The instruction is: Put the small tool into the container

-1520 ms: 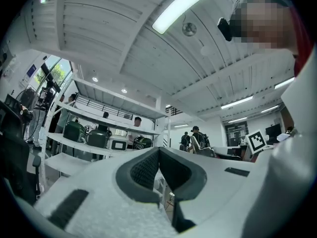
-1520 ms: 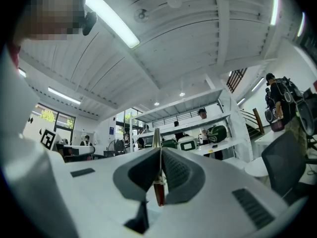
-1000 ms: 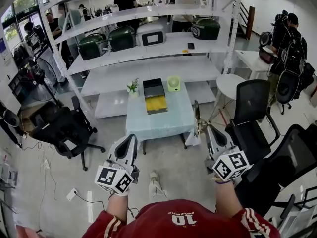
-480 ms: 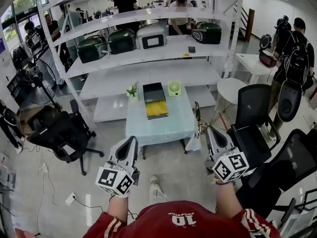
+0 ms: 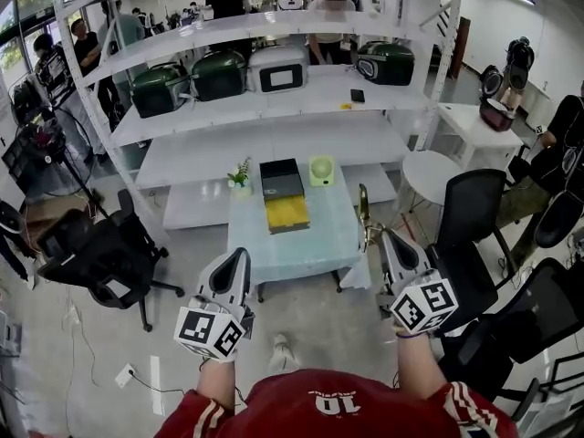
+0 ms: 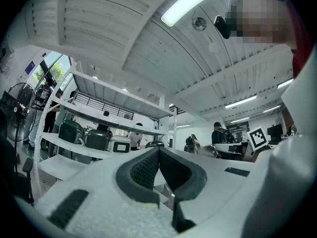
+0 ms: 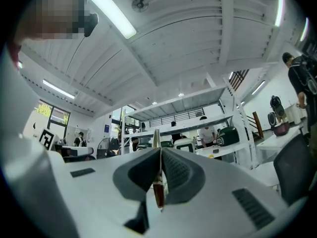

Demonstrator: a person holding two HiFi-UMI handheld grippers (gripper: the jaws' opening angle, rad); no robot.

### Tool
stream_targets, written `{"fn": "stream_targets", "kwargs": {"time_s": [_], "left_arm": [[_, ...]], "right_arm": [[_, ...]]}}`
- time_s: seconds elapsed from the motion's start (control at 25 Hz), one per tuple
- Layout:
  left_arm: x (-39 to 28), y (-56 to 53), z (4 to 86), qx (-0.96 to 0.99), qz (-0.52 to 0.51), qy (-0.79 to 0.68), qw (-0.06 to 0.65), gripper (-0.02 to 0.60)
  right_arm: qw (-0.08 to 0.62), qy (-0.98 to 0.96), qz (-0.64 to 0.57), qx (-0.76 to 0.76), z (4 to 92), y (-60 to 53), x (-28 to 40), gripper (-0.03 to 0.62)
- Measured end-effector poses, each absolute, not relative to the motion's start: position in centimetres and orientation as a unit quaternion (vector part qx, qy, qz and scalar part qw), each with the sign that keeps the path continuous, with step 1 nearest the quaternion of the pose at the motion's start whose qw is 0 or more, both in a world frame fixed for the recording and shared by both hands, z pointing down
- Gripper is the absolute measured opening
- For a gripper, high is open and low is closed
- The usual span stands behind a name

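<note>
The small tool [image 5: 364,210], a thin brass-coloured stick with a darker handle, stands up from my right gripper [image 5: 382,236], which is shut on it. In the right gripper view the tool [image 7: 157,180] is pinched between the dark pads and its tip pokes out above them. My left gripper [image 5: 238,256] is shut with nothing in it; its pads [image 6: 148,168] meet in the left gripper view. The container [image 5: 286,213], an open box with a yellow inside and a black lid behind it, sits on the pale blue table [image 5: 319,234], well ahead of both grippers.
A small green object [image 5: 320,170] and a little plant [image 5: 241,173] stand on the table beside the container. Black office chairs stand to the left [image 5: 100,254] and right [image 5: 470,213]. White shelves [image 5: 274,140] with green cookers rise behind, and a round white table [image 5: 431,167] stands at right.
Both grippers keep their pose and the tool stays pinched in the right one. The view has shifted a little, and people in the background at right have moved.
</note>
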State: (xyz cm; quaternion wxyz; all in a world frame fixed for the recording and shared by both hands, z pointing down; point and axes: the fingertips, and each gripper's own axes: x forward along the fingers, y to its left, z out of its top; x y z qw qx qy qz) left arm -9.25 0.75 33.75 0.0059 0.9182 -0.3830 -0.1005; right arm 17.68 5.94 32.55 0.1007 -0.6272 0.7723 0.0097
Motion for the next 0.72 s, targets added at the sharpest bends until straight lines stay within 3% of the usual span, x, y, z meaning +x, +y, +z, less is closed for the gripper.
{"fn": "stream_targets", "kwargs": {"time_s": [0.72], "left_arm": [[-11.1, -17.0, 32.7, 0.923, -0.087, -0.376, 0.003, -0.002]], "right_arm": [[0.095, 0.761, 0.011, -0.642, 30.9, -10.8, 15.6, 0.015]]}}
